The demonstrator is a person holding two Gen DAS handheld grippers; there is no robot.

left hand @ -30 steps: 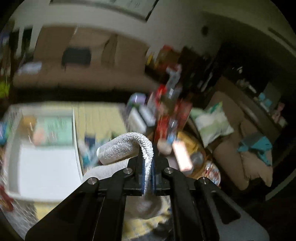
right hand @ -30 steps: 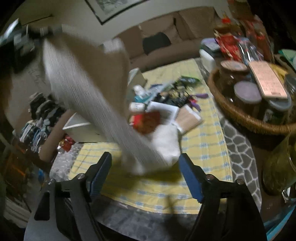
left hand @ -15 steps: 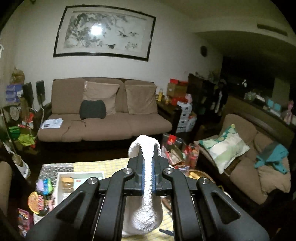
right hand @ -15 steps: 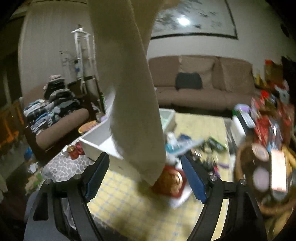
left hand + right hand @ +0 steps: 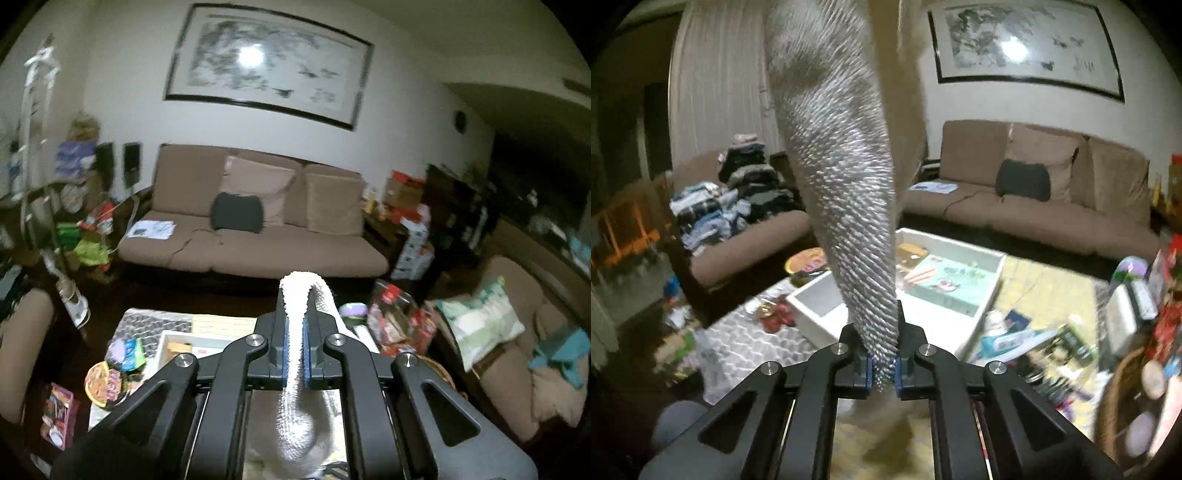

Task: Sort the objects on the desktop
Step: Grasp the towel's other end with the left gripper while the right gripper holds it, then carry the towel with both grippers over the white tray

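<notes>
Now your right gripper (image 5: 882, 371) pinches the towel's (image 5: 842, 177) low end too; your left gripper (image 5: 295, 354) grips its top.

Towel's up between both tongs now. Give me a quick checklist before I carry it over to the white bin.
1. Left tongs clamped on the white towel: ok, cloth pinched between the blue pads.
2. Right tongs clamped on the towel's lower end: ok.
3. Towel clear of the table clutter: ok in the right wrist view, it hangs taut above the tongs.
4. White bin in sight: ok, beyond the towel on the table.
5. Room in the bin: not ok for one side, a teal box lies there; the nearer compartment looks bare.
6. Towel's far end free of snags: cannot tell, out of frame.
</notes>
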